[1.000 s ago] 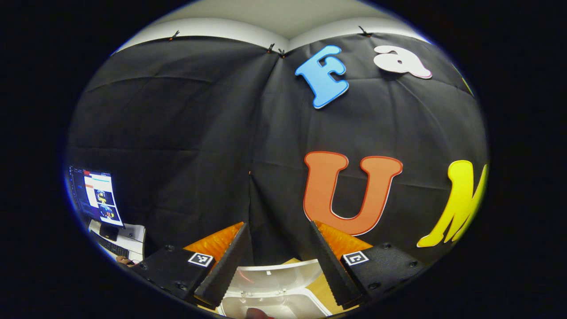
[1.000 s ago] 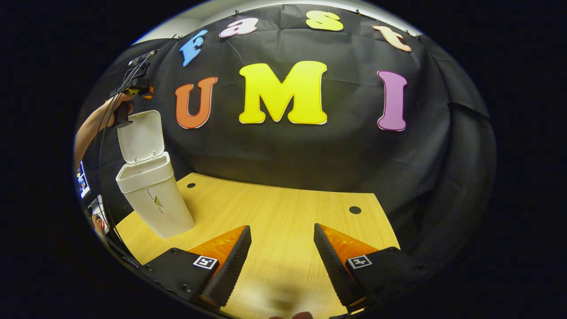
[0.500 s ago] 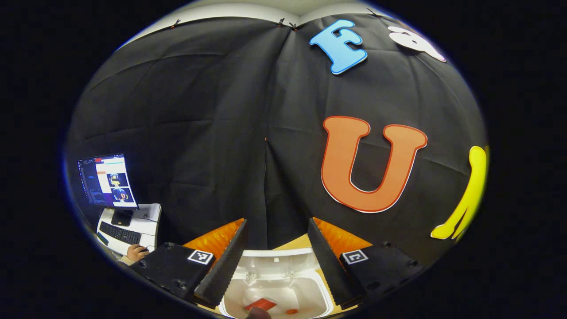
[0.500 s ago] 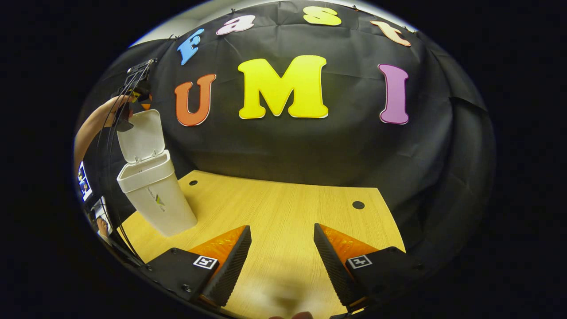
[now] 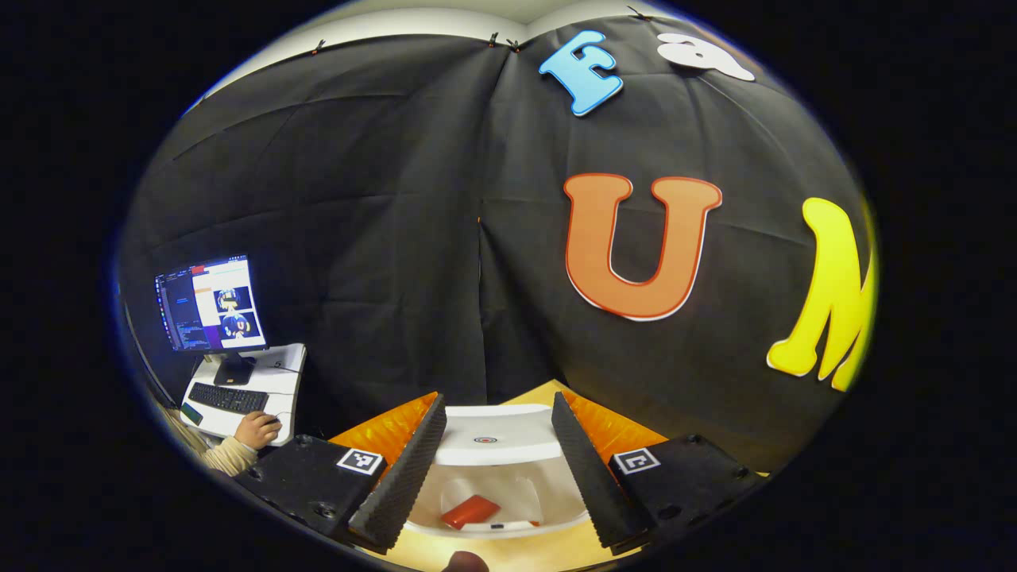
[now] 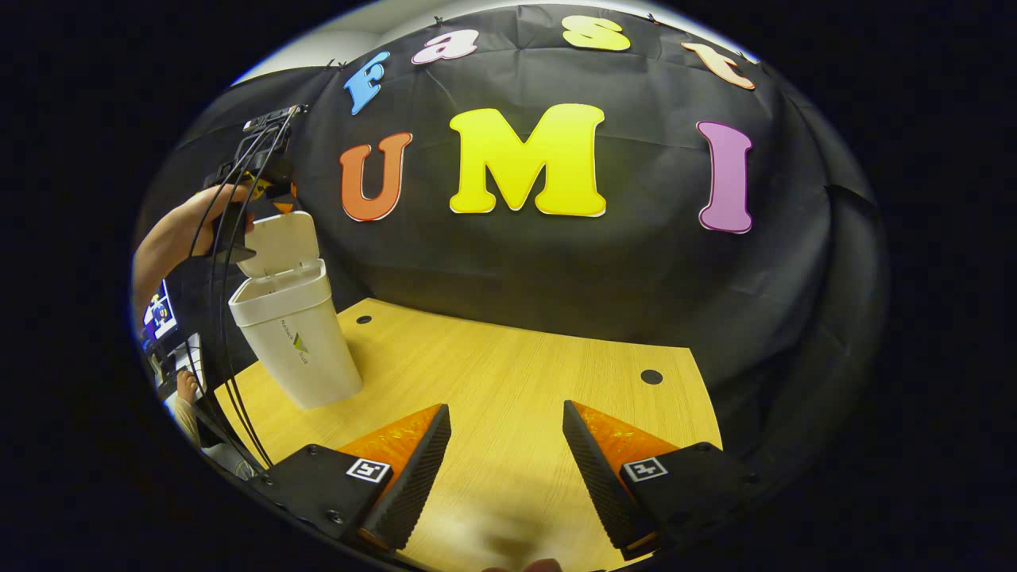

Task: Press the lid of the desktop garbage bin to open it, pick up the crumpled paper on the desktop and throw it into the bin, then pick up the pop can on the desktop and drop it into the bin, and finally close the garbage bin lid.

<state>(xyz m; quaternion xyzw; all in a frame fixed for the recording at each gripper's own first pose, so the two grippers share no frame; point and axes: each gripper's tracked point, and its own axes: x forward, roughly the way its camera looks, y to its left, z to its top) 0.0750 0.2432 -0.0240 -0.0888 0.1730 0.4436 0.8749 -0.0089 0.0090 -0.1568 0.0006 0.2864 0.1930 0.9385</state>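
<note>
Left tool (image 5: 496, 445) is hanging above the white plastic desktop bin (image 6: 298, 338), its two fingers spread apart and grasping nothing; the white hinged lid (image 5: 494, 437) is showing between them, tilted partway over the mouth. In the right gripper view that left tool (image 6: 262, 191) is sitting at the lid's (image 6: 278, 242) upper edge, though whether it is touching the lid I cannot tell. The step in hand looks like the last one, closing the lid.

To do it well, the tool should be pushing on the lid's outer face near the free edge, away from the hinge, following the lid's arc downward rather than shoving sideways, since the bin is tall, narrow at the base and likely light enough to tip or slide on the pale wooden surface (image 6: 508, 381). A steady press until the lid is seated flat on the rim would be finishing the job.

Right tool (image 6: 504, 453) is hovering low over the surface well apart from the bin, released and empty.

Counting: one bin, one lid, two tools. Inside the bin one red can-like object (image 5: 471, 511) is lying at the bottom; the crumpled paper is not something I can make out there. Beyond the booth, one monitor (image 5: 210, 302), one keyboard (image 5: 226, 397) and one person's hand (image 5: 258, 429) are showing.
</note>
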